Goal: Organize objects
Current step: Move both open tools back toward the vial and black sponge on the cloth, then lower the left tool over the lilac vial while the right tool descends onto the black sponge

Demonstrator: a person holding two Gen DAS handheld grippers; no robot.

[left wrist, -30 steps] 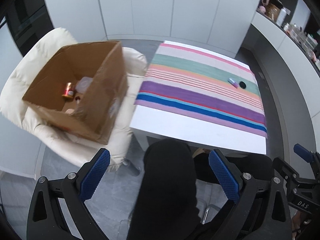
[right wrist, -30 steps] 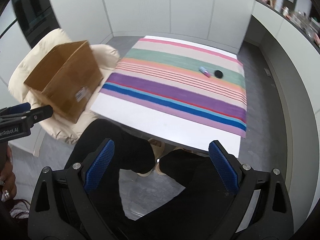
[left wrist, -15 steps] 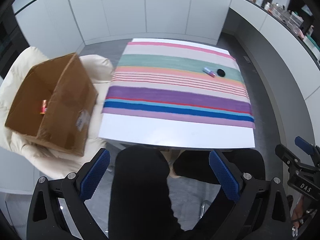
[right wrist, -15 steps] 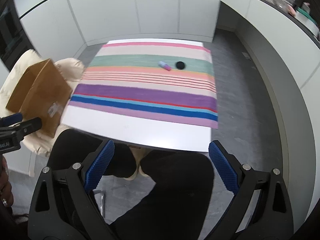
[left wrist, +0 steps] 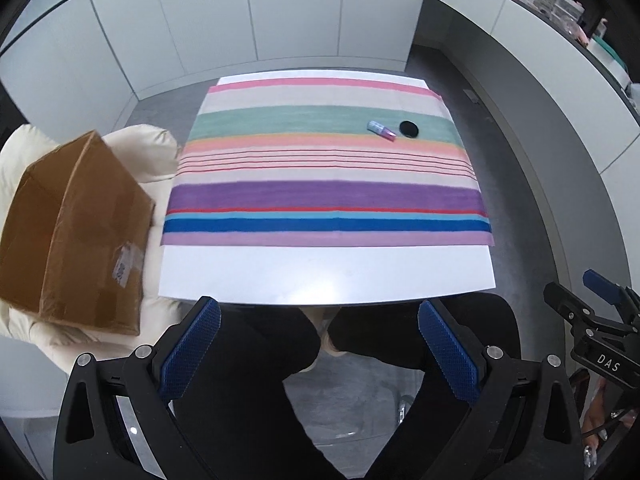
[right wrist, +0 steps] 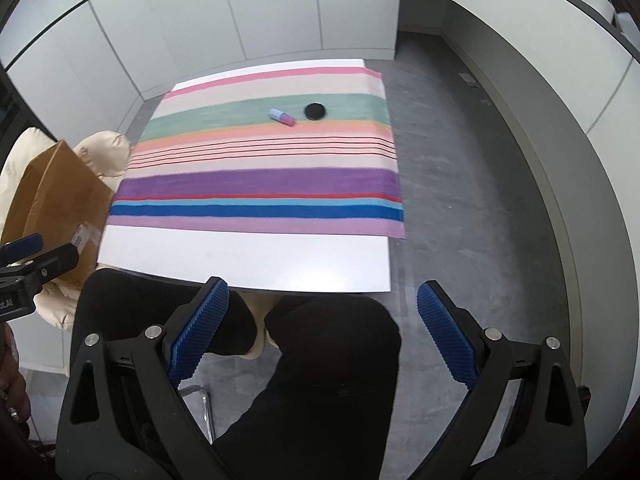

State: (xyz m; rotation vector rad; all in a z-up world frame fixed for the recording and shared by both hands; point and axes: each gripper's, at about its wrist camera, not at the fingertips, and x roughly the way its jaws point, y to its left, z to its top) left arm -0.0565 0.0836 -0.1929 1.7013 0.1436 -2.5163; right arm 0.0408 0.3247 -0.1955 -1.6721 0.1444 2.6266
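Nearest the cameras, both claws hang above the seated person's dark-trousered legs, short of the bench's near edge. The left claw [left wrist: 319, 344] is spread wide and holds nothing; the right claw [right wrist: 322, 328] is likewise spread and empty. Beyond them the white bench [left wrist: 320, 272] carries a striped cloth [left wrist: 328, 196], bare over its near and middle bands.

The things left to organize lie far off on the green band: a small blue-and-pink bottle [left wrist: 381, 131] on its side, and just beside it on the right a black round lid [left wrist: 409, 129]. The bottle's long axis runs slantwise, blue end up-left, pink end down-right toward the lid. From the left claw both lie ahead and to the right; from the right claw they lie ahead and close to centre, so the right hand seems the better placed, though either needs a long reach.

To the left a cardboard box [left wrist: 76, 236] rests tilted on a cream cushioned chair [left wrist: 140, 148]. Its opening faces away, so its contents are hidden. Whether bottle and lid touch is too small to tell
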